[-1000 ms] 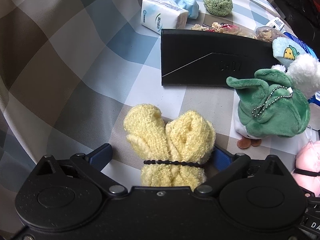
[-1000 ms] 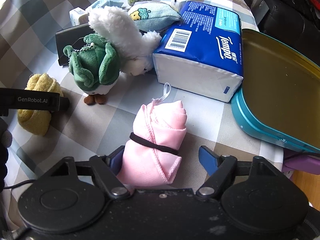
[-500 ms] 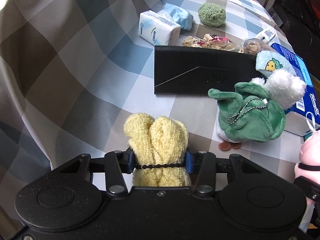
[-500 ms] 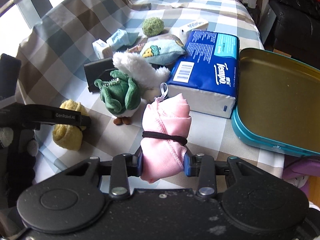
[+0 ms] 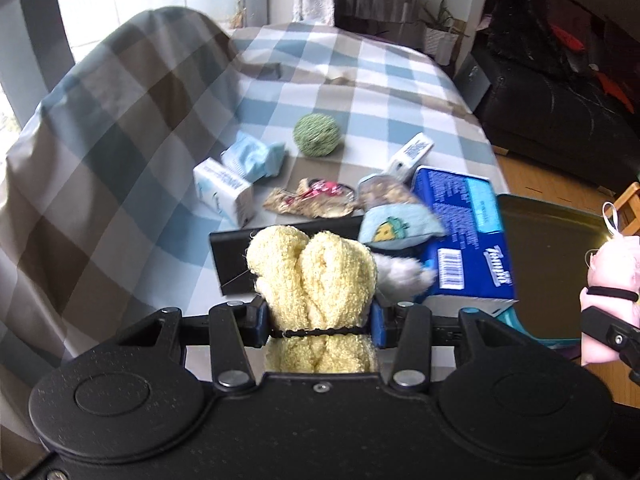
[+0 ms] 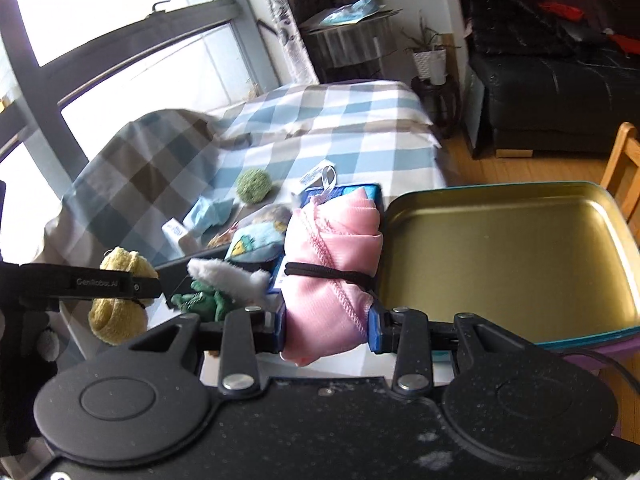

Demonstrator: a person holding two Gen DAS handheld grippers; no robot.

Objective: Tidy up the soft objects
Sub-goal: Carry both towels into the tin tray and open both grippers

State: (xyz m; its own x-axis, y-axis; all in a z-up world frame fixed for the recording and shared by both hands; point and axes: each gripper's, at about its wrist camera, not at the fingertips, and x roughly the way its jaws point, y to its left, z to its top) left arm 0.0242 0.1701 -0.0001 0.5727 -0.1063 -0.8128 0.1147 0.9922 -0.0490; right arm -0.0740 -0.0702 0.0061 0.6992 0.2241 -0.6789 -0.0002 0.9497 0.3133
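Currently, each roll is gripped and held clear of the table.
Left gripper (image 5: 319, 322): jaws are clamped narrow on the yellow towel roll (image 5: 316, 280), the blue pads pressed into its sides at the black elastic band.
Yellow towel roll: held upright between the left fingers, above the checked tablecloth (image 5: 120, 184); it is also seen from the right wrist view (image 6: 120, 300), hanging off the table edge side.
Right gripper (image 6: 328, 328): jaws are closed narrow on the pink cloth roll (image 6: 332, 264), pads pressed against its lower part.
Pink cloth roll: bound by a black band, held tilted just beside the open tin tray (image 6: 520, 216), in front of the blue tissue pack (image 5: 464, 240).
Tin tray: gold inside, teal rim, set at the table's right edge.
On the cloth: a green plush (image 6: 204, 300), a white fluffy piece (image 6: 228, 278), a light blue pouch (image 5: 400, 226), a black folder (image 5: 236, 256), a green ball (image 5: 318, 135), small tissue packets (image 5: 226, 192) are left lying.
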